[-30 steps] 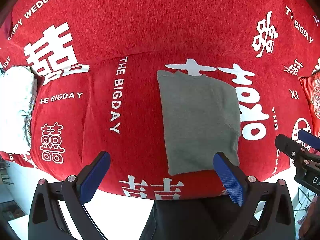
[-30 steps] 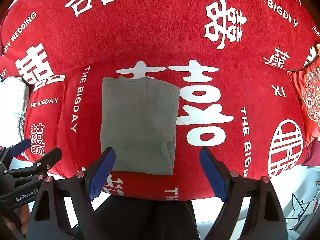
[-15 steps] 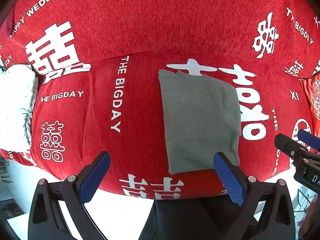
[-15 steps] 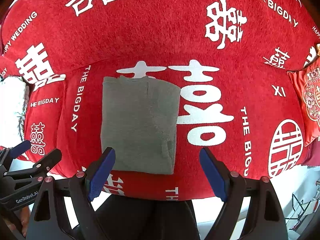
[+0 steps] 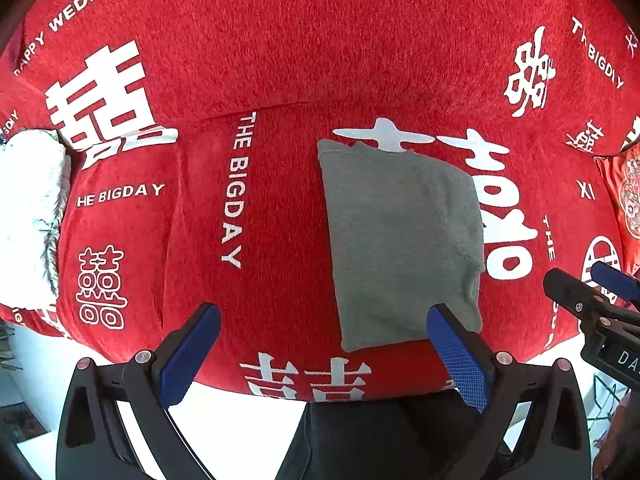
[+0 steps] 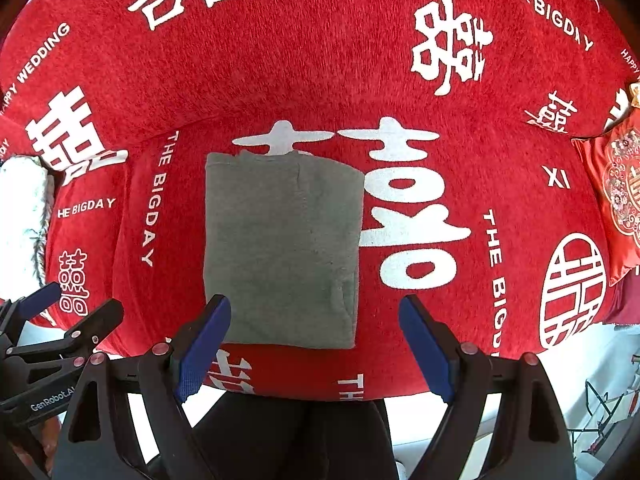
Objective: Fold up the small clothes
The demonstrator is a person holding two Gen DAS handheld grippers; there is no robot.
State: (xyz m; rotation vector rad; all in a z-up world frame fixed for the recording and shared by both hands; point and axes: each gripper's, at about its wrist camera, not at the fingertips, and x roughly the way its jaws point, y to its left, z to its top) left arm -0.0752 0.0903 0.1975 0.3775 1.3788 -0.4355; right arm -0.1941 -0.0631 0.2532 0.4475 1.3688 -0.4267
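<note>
While almost nothing moves over the last second, the grey garment (image 6: 280, 248) lies folded on the red sofa cover (image 6: 320, 80).
Left gripper (image 5: 324, 350) and right gripper (image 6: 316, 344) both stay wide and empty near its front edge; probably a final fold remains.

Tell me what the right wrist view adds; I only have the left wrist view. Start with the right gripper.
Observer: The right gripper is open and holds nothing.
Operator: Place the grey shirt relative to it.
Observer: In that view, the near right corner of the folded grey shirt shows between the gripper's fingers; one finger covers the near left corner.
Operator: Describe the far right.
Observer: A red patterned cushion, clipped in your view, leans at the right end of the red cover.
</note>
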